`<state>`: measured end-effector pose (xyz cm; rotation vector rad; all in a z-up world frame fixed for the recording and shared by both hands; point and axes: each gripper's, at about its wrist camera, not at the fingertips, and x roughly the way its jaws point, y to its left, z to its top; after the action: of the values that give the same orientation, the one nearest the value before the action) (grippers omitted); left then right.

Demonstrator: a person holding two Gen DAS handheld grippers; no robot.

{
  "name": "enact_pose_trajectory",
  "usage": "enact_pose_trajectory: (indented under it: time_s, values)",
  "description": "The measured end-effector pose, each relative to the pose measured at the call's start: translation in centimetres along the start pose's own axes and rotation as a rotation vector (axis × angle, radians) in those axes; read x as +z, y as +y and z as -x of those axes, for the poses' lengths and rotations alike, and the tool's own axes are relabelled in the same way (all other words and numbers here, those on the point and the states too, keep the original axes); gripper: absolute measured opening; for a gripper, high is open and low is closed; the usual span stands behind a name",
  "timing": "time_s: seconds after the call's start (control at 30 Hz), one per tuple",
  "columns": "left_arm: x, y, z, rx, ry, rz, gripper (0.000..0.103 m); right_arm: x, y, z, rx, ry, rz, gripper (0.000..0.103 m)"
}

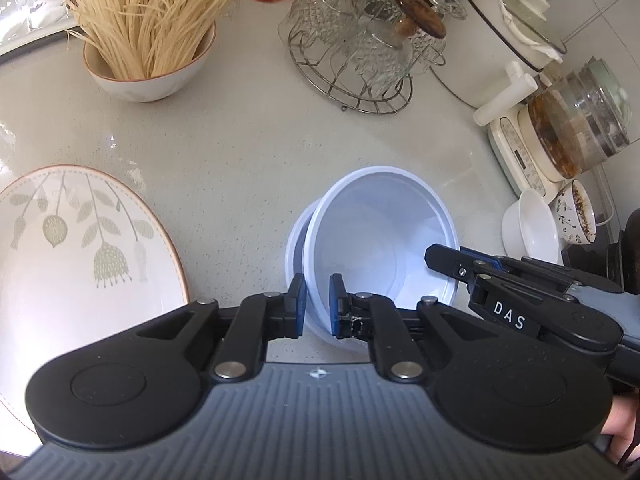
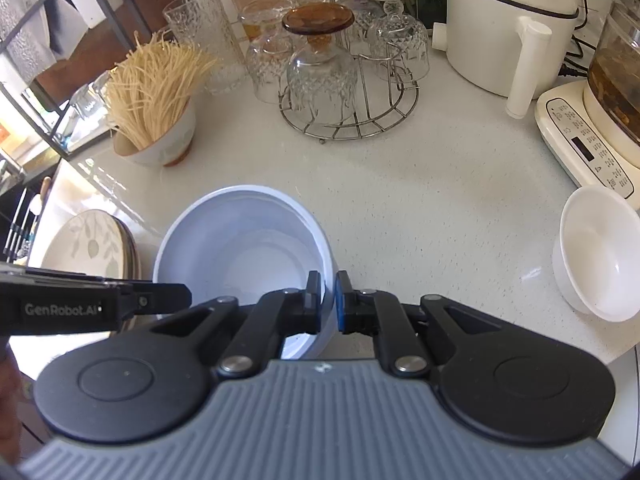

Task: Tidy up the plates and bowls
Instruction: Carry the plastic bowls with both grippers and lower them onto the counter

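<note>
Pale blue bowl, empty, nested in second blue bowl on table, right of patterned plate. Left gripper and right gripper fingers clamped on opposite rims. Beyond plate: noodle bowl holding dry noodles.

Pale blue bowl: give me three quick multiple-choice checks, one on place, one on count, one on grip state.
1. Where is the leaf-patterned plate relative to the pale blue bowl, in the left wrist view?
A. To its left
B. To its right
C. Under it

2. How many grippers hold the pale blue bowl's rim?
A. None
B. One
C. Two

3. How is the left gripper?
A. Wide open above the bowl
B. Shut on the rim
C. Holding noodles

Answers: 1 A, the plate lies at the frame's left edge. 2 C, the right gripper pinches the opposite rim too. 3 B, its pads press either side of the bowl wall.
</note>
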<state>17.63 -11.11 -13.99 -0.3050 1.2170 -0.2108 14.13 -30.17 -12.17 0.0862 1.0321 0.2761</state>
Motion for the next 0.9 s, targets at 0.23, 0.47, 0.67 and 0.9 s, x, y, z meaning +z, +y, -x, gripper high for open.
enact_pose_trajectory:
  time_s: [0.23,0.47,0.67,0.9]
  values:
    - [-0.2,0.2,-0.1,0.013,0.006,-0.018,0.013,-0.1,-0.2,-0.9,-0.001,0.023,-0.022,0.011]
    - [-0.3,0.5,-0.2,0.006,0.015,-0.018,0.013,0.0,0.0,-1.2,-0.008,0.018,-0.035,0.012]
    - [0.3,0.3,0.4,0.008,0.0,-0.042,0.022,0.3,-0.2,-0.8,0.001,-0.001,-0.073,0.013]
    - [1.3,-1.0,2.3,0.0,-0.059,-0.12,0.028,0.8,-0.4,0.7,0.009,-0.068,-0.115,0.037]
